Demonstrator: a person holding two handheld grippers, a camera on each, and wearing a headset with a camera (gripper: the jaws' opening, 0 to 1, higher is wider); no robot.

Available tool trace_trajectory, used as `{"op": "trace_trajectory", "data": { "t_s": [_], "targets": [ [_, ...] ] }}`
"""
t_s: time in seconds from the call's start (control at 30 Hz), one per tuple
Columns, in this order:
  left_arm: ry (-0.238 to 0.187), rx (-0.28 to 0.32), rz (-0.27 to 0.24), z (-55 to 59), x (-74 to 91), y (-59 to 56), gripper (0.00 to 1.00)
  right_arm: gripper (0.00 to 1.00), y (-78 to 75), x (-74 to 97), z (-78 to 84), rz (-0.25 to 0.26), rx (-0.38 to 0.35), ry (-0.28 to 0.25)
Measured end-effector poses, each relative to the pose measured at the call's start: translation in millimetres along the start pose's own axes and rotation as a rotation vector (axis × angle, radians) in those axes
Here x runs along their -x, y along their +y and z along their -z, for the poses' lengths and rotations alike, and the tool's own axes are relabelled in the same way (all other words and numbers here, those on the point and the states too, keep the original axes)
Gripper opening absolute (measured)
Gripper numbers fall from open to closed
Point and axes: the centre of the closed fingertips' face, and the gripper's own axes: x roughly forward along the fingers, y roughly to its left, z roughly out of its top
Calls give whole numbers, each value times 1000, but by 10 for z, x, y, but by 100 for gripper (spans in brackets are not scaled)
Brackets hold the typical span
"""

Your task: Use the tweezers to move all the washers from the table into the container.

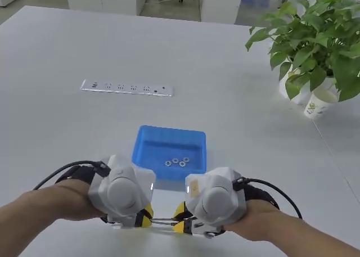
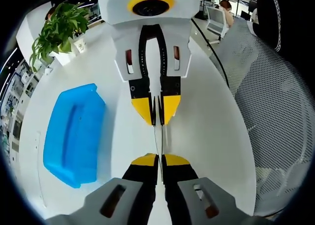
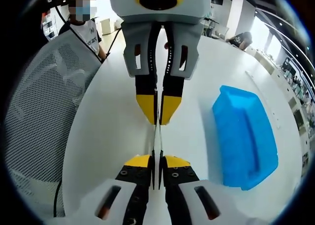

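left gripper [image 2: 160, 159] jaws: pinched shut on one end of the thin metal tweezers [image 2: 158, 136]
right gripper [image 3: 157, 161] jaws: shut on the other end; tips face the left's, close together
tweezers: bridging both jaw pairs, low over the white tabletop [image 1: 236, 99]
blue rectangular plastic container [image 1: 163, 144]: beside the jaws, apart from them
small silver ring washers [image 1: 177, 162]: clustered inside the container; none seen by the jaws
risk: uneven pull from two holds could twist or drop the tweezers; a release with the other grip loose would let them fall

Open at 9 and 3 o'clock of the blue rectangular plastic tray [image 1: 143, 147], over bare white bench [image 1: 56, 127]. Blocked at 11 by flat white power strip [image 1: 126, 89], at 2 by leafy potted plant [image 1: 315, 37].
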Motion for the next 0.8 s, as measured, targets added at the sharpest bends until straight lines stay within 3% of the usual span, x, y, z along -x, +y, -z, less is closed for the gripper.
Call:
{"op": "trace_trajectory", "data": {
  "t_s": [0.33, 0.8],
  "targets": [
    [18, -13, 5, 64, -84, -30, 7, 11, 20, -78, 41, 2, 3, 16],
    [15, -10, 19, 64, -111, -37, 8, 13, 15, -81, 52, -14, -26, 15]
  ]
}}
